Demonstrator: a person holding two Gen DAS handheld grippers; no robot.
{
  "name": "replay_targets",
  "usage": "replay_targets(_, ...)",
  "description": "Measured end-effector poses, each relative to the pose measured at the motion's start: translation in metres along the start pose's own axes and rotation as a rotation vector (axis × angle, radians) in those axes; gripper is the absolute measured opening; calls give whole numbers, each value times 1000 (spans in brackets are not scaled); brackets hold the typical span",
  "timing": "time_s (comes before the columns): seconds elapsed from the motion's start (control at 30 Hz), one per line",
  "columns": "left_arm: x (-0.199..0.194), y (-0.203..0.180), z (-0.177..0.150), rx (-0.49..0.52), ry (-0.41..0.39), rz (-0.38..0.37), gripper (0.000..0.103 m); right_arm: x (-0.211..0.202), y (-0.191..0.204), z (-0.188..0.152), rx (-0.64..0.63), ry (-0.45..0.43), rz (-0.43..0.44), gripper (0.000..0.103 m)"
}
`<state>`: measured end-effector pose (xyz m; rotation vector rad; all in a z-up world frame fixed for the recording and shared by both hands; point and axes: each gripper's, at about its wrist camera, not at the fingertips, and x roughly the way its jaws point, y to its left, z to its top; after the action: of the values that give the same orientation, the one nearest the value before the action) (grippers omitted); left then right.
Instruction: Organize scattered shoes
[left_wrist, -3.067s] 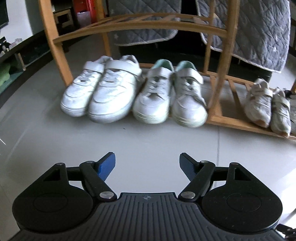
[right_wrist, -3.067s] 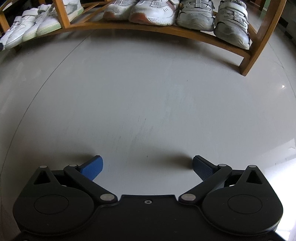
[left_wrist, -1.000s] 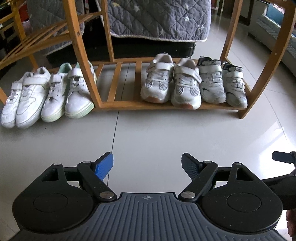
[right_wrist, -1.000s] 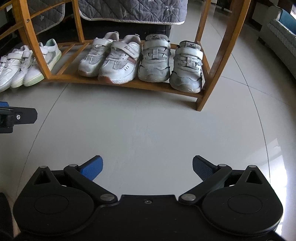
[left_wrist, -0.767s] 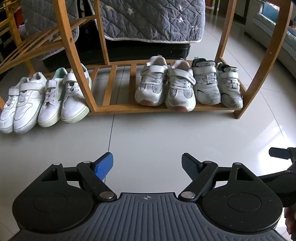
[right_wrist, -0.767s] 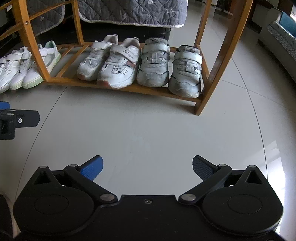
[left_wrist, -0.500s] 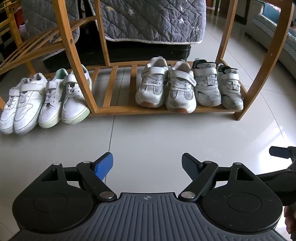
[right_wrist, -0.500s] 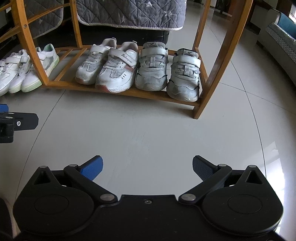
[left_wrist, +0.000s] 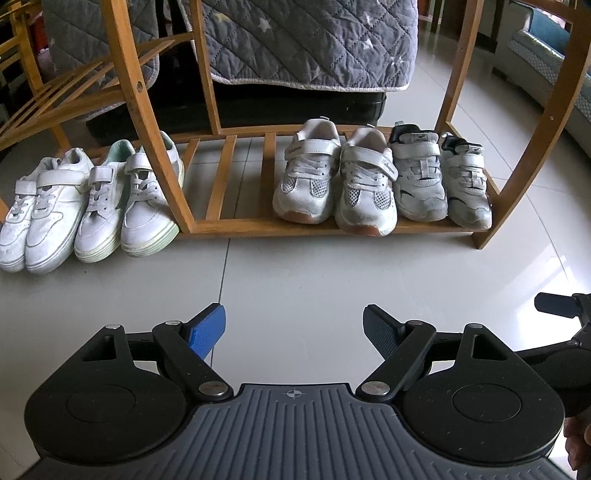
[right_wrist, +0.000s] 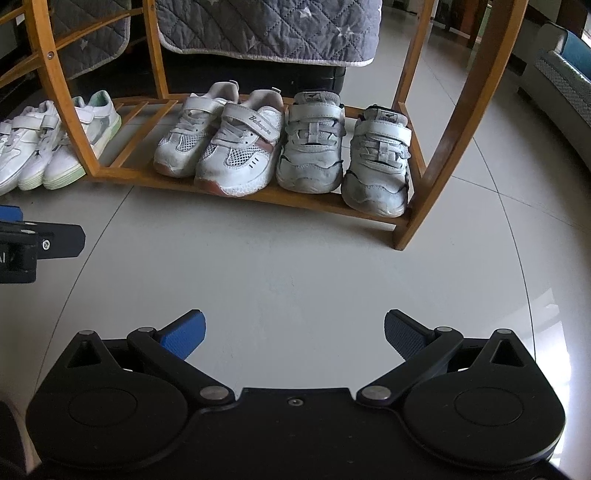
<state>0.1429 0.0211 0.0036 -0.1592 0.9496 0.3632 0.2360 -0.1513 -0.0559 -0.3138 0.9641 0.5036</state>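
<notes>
Hovering over bare tiled floor (left_wrist: 295, 280), both grippers are held wide and empty.

The left gripper (left_wrist: 293, 328) is spread wide, nothing being gripped or touched between its blue pads; the right gripper (right_wrist: 294, 332) is likewise splayed and empty. At twelve o'clock in the right wrist view, a wooden rack (right_wrist: 317, 206) is seen, on whose bottom shelf a mesh pair (right_wrist: 221, 147) and a grey strap pair (right_wrist: 343, 151) are lined up side by side, toes outward. At ten o'clock in the left wrist view, two white pairs (left_wrist: 85, 203) are set on the floor just beside the rack's leg. A quilted blanket (left_wrist: 306, 40) is draped above.
</notes>
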Motion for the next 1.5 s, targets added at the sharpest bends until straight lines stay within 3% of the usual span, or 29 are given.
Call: replay_targets(1.5, 45, -7, 42, -6, 26, 3, 83, 30, -4, 36, -25, -22, 14, 103)
